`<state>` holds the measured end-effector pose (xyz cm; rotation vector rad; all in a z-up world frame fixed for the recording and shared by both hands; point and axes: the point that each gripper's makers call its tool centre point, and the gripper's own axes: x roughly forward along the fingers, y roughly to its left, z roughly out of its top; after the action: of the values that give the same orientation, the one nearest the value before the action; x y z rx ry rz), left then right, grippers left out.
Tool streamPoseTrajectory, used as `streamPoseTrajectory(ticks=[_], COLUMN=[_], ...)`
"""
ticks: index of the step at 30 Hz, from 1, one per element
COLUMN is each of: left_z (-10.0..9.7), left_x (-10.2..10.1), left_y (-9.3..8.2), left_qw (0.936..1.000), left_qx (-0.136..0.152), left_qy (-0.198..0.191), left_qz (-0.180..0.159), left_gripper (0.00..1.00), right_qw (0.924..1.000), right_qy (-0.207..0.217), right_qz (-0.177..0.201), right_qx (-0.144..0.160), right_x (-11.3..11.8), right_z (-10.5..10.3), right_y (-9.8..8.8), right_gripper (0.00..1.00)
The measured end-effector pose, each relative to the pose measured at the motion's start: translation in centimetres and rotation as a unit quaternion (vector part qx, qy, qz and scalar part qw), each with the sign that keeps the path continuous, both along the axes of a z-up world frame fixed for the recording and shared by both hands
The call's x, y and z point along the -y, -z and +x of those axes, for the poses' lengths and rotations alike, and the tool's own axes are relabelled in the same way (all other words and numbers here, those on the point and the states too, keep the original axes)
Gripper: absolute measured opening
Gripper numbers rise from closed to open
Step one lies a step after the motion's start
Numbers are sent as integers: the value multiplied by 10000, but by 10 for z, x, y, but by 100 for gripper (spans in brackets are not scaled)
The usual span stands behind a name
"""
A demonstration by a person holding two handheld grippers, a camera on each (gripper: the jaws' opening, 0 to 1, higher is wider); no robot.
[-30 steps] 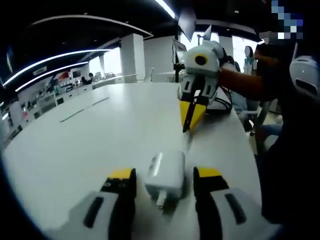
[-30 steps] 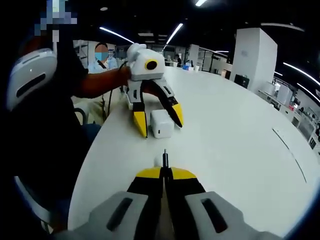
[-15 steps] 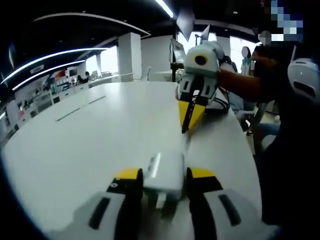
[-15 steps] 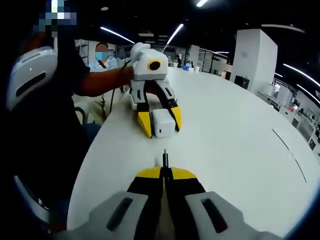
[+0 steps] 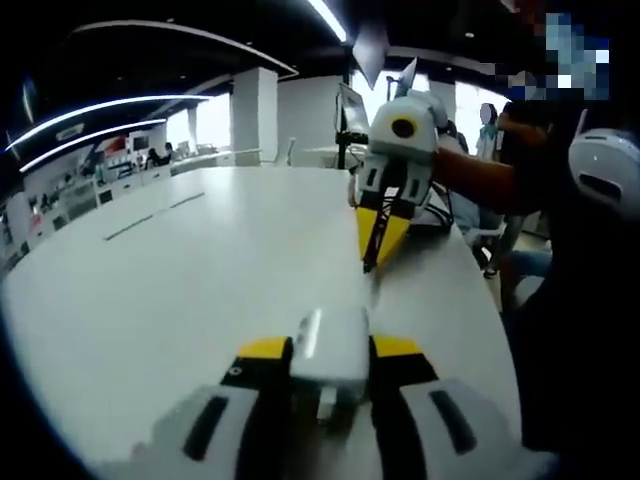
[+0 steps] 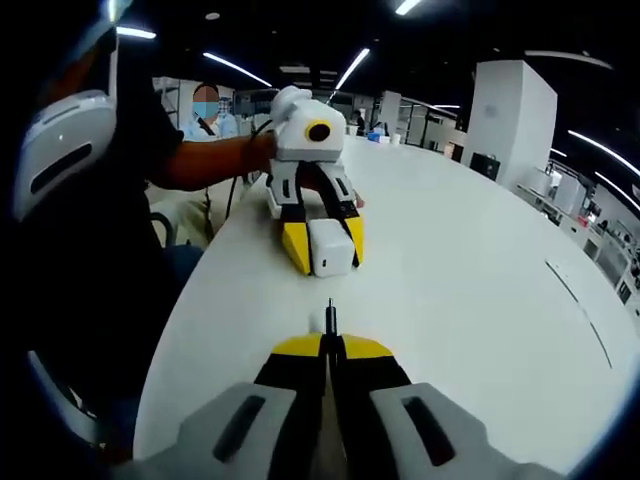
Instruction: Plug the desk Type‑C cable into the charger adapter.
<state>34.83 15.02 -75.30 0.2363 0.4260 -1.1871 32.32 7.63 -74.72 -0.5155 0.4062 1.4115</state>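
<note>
1. Left gripper (image 5: 330, 350): yellow-tipped jaws closed in against both sides of the white charger adapter (image 5: 331, 345), gripping it just above the white table (image 5: 170, 290); metal prongs of the adapter pointing back toward the camera.
2. Same grip visible from the right gripper view: left gripper (image 6: 323, 248) with the charger adapter (image 6: 331, 247) clamped between its yellow tips, port face turned toward the right gripper.
3. Right gripper (image 6: 329, 347): jaws pressed narrow together, pinching the Type-C cable plug (image 6: 330, 316), whose thin dark tip sticks out forward past the yellow tips.
4. In the left gripper view, right gripper (image 5: 378, 245) tilted down over the table, tips together, dark plug (image 5: 373, 240) pointing down at the table surface.
5. Plug and adapter apart, facing each other across a bare stretch of table (image 6: 480, 270).
6. Person's forearm (image 6: 200, 165) behind the left gripper, dark cable trailing off the table edge.
</note>
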Motion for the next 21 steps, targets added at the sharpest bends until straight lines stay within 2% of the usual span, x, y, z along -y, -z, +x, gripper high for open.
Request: streamPoseTrajectory(ticks=[5, 13, 21], left_z=[0, -2, -3], left_x=[0, 2, 4], left_y=[0, 0, 0], left_qw=[9999, 9997, 9992], left_qx=[-99, -99, -106], left_qy=[58, 213, 354], left_qz=[-129, -109, -137], left_gripper=[28, 28, 28], right_qw=[10000, 9996, 9992], right_qy=[-23, -118, -198], right_qz=[-16, -243, -318], right_qx=[22, 121, 151], right_x=[0, -3, -7], right_z=[-1, 0, 0], right_y=[0, 3, 5], right_gripper=[3, 3, 3])
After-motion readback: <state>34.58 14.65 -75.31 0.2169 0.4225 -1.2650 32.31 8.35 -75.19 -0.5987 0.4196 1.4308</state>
